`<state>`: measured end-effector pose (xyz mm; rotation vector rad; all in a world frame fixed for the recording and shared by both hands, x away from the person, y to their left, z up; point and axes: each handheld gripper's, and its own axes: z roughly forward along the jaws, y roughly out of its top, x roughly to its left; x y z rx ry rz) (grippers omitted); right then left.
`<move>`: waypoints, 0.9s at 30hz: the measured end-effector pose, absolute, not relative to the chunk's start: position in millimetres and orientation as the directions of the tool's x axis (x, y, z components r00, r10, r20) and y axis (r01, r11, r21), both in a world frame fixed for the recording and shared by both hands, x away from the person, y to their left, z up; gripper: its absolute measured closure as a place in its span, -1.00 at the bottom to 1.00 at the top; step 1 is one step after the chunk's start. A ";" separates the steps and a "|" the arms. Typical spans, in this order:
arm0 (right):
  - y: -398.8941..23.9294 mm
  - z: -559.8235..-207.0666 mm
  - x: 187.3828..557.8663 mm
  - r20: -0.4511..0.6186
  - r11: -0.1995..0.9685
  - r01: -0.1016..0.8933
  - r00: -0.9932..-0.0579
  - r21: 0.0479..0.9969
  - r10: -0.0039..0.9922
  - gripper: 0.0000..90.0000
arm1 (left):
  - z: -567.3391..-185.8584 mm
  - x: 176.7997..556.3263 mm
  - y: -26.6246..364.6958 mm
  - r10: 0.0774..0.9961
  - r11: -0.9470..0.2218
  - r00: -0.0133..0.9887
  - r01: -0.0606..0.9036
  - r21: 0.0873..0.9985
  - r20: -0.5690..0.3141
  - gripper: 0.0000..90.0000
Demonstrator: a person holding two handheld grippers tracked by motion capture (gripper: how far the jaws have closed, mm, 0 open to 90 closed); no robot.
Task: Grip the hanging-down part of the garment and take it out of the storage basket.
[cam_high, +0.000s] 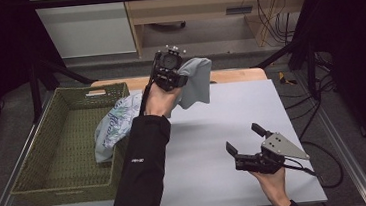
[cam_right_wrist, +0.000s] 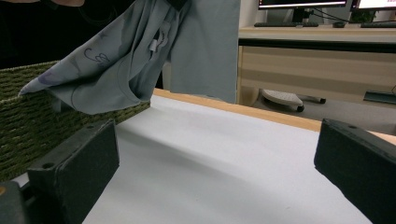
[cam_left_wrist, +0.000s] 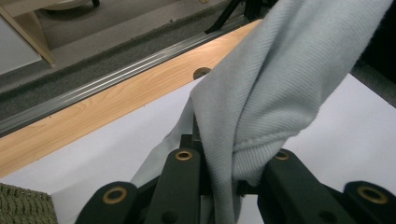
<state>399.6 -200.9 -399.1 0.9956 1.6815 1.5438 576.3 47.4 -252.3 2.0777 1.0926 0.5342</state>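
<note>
A pale grey-blue T-shirt (cam_high: pixel 122 121) is held aloft over the white worktop (cam_high: pixel 215 145), one end pinched in the left hand-held gripper (cam_high: pixel 168 71) and the rest trailing down over the rim of the green woven basket (cam_high: pixel 53 189) at the worktop's left. In the left gripper view the jaws are seen clamped together on a bunched fold of ribbed knit (cam_left_wrist: pixel 247 140) — a thickened hem or cuff edge, by the look of it. The garment is judged light, soft and limp: no shape will be kept, and whatever is not held will sag and swing. A seam or hem is the better hold, since thin single cloth could slip from the pads. The right hand-held gripper (cam_high: pixel 247 145) is held low over the near right of the worktop with its jaws wide apart and nothing between them — a hanging edge or corner (cam_right_wrist: pixel 100 100) could be taken there to spread the cloth.
</note>
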 end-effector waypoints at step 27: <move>-184.7 -382.6 423.2 0.044 0.015 0.108 -0.530 0.994 0.847 -0.99 | -250.8 577.9 49.4 0.829 -0.392 0.558 0.534 0.749 0.035 0.79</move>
